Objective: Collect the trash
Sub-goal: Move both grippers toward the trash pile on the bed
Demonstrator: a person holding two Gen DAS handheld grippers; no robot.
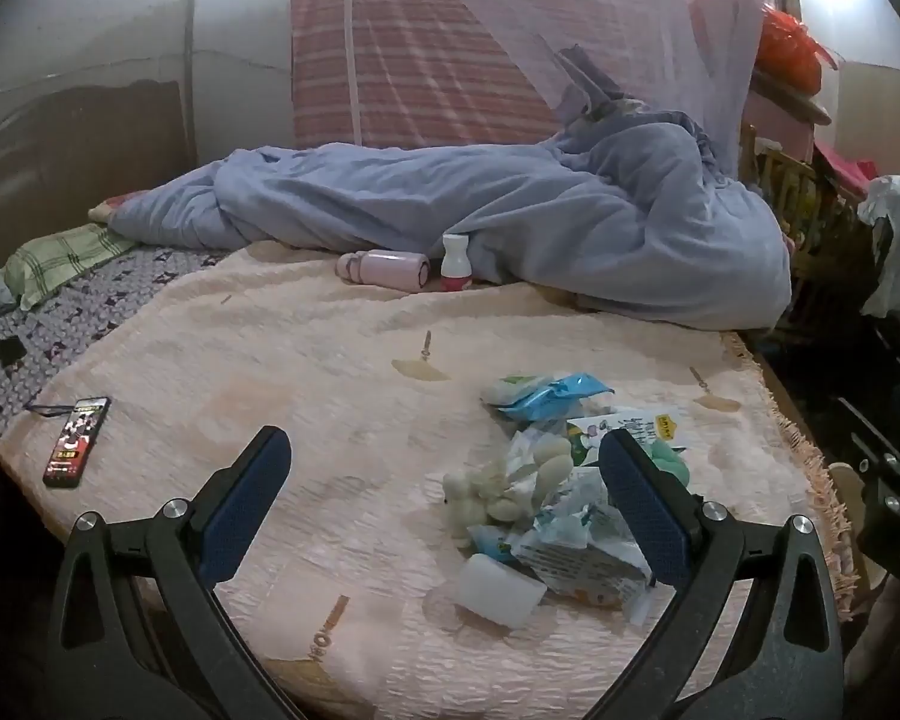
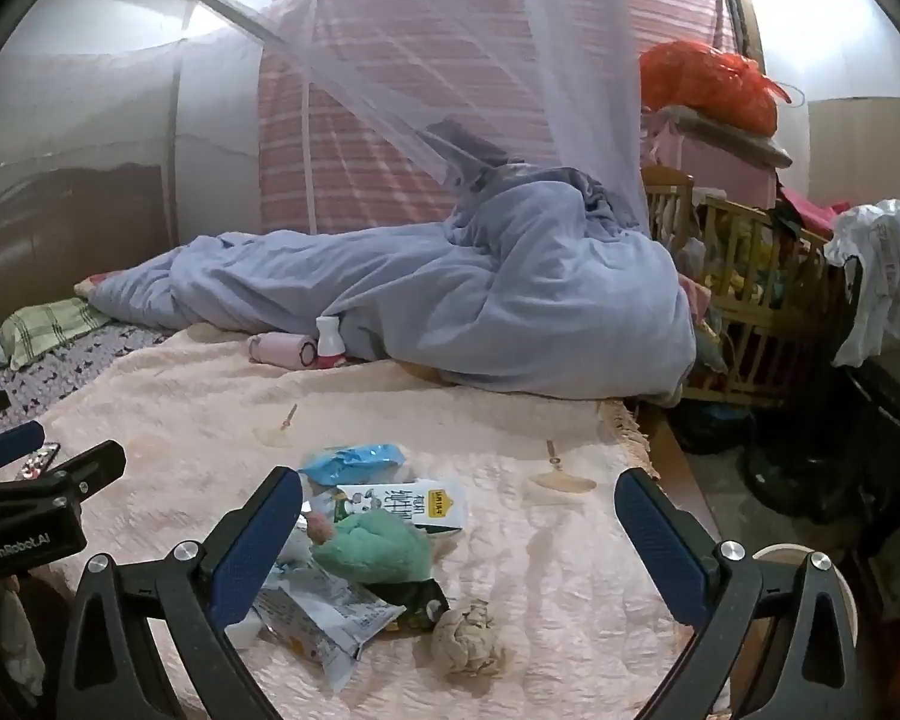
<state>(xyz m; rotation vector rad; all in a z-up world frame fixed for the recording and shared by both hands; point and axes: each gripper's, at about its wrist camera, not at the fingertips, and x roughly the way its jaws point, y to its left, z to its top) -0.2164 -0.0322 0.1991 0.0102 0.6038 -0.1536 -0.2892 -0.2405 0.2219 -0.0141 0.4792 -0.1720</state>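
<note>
A heap of trash (image 1: 546, 492) lies on the peach bedspread (image 1: 306, 360): a blue wrapper (image 1: 555, 396), a milk carton (image 2: 411, 504), crumpled white-and-blue packets (image 2: 324, 615), a white cup (image 1: 498, 588), a green wad (image 2: 372, 546) and a beige crumpled ball (image 2: 468, 639). My left gripper (image 1: 444, 468) hovers open over the heap's left side, nothing between its fingers. My right gripper (image 2: 459, 504) stands open above the heap's right part, touching nothing. The left gripper's body (image 2: 30, 498) shows at the left edge of the right wrist view.
A phone (image 1: 78, 441) lies at the bedspread's left. A pink bottle (image 1: 384, 268) lies beside an upright white bottle (image 1: 456, 264) against a blue quilt (image 1: 510, 222). A wooden crib (image 2: 750, 300) and clutter stand right of the bed. A mosquito net (image 2: 450, 60) hangs behind.
</note>
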